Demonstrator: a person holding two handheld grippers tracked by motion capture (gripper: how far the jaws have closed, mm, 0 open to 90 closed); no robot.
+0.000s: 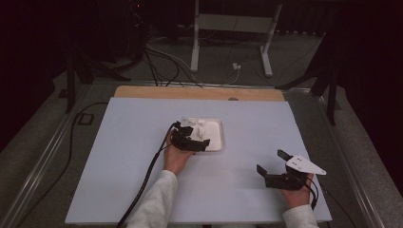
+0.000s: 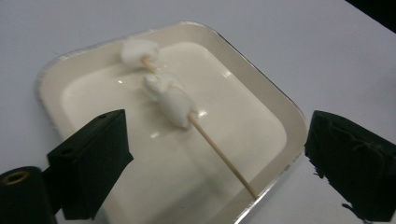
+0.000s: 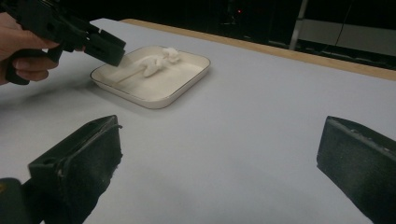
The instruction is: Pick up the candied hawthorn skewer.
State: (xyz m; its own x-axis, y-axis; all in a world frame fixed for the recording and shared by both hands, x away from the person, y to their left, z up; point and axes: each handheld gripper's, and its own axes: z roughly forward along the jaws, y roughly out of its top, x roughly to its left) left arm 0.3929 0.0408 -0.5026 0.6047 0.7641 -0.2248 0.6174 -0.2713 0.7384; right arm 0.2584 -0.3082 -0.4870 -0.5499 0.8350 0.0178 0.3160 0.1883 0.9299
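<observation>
Two white marshmallows (image 2: 169,95) sit on a thin wooden skewer (image 2: 223,156) that lies slantwise inside the square white tray (image 2: 280,100) on the pale table (image 1: 123,166), with the bare end of the stick pointing toward the tray's near rim. To take it well, bring your left gripper (image 2: 212,170) lower until the stick is between the pads, then close on the bare wood only (the soft pieces would squash), since now its jaws are spread wide, nothing between them, and they hover just above the tray on both sides of the stick. Your right gripper (image 3: 217,170) rests well apart near the table's right edge, its jaws also spread and holding nothing.
</observation>
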